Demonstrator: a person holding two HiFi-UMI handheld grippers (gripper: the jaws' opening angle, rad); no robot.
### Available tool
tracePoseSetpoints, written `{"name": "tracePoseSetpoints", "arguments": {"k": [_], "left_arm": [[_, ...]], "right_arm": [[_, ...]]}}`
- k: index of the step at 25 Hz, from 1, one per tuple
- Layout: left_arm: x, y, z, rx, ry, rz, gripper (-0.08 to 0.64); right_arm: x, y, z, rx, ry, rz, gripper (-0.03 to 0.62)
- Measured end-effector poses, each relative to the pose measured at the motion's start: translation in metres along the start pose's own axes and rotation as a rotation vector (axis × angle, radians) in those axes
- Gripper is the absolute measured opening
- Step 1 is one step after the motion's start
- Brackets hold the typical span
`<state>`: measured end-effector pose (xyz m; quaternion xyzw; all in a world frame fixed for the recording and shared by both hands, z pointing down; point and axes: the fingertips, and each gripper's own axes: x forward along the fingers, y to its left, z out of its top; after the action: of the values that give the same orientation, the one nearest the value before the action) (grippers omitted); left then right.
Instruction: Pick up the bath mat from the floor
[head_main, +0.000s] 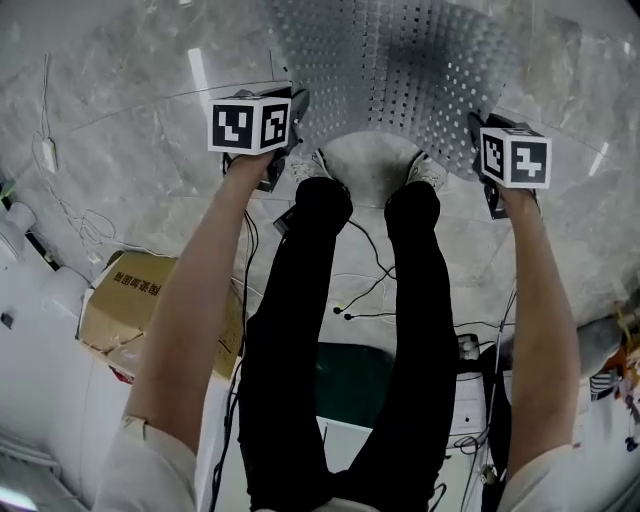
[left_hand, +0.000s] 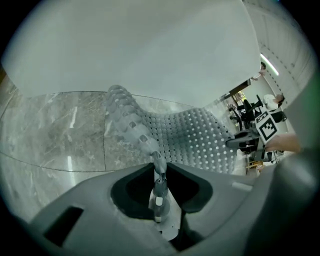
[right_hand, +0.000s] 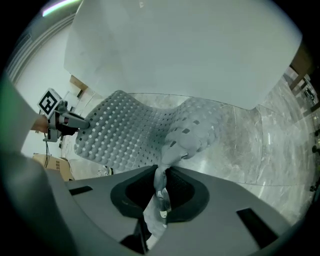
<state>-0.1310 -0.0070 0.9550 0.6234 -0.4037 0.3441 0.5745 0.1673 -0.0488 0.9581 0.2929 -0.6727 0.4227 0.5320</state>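
Note:
The grey perforated bath mat (head_main: 400, 70) hangs lifted off the marble floor, sagging between my two grippers. My left gripper (head_main: 292, 112) pinches the mat's near left corner. In the left gripper view the mat (left_hand: 195, 137) folds into a ridge that runs down into that gripper (left_hand: 159, 175), whose jaws are shut on the mat. The right gripper (head_main: 476, 140) holds the near right corner. In the right gripper view a bunched fold of mat (right_hand: 140, 130) is clamped in the right gripper (right_hand: 161, 182). Each gripper shows in the other's view, the right gripper (left_hand: 245, 142) and the left gripper (right_hand: 74, 121).
The person's black-trousered legs and white shoes (head_main: 312, 165) stand just behind the mat. A cardboard box (head_main: 130, 300) sits at the left, with cables (head_main: 365, 290) and a power strip (head_main: 467, 347) on the floor behind. White walls rise ahead.

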Motion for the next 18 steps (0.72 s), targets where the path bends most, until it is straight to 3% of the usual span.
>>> {"name": "tracePoseSetpoints", "arguments": {"k": [9, 18], "left_arm": [[-0.035, -0.033, 0.014, 0.042, 0.007, -0.002, 0.078], [-0.071, -0.079, -0.030, 0.012, 0.058, -0.027, 0.077]], "right_arm": [[-0.041, 0.022, 0.012, -0.051, 0.018, 0.018, 0.049], [-0.086, 0.031, -0.034, -0.009, 0.098, 0.003, 0.049]]}}
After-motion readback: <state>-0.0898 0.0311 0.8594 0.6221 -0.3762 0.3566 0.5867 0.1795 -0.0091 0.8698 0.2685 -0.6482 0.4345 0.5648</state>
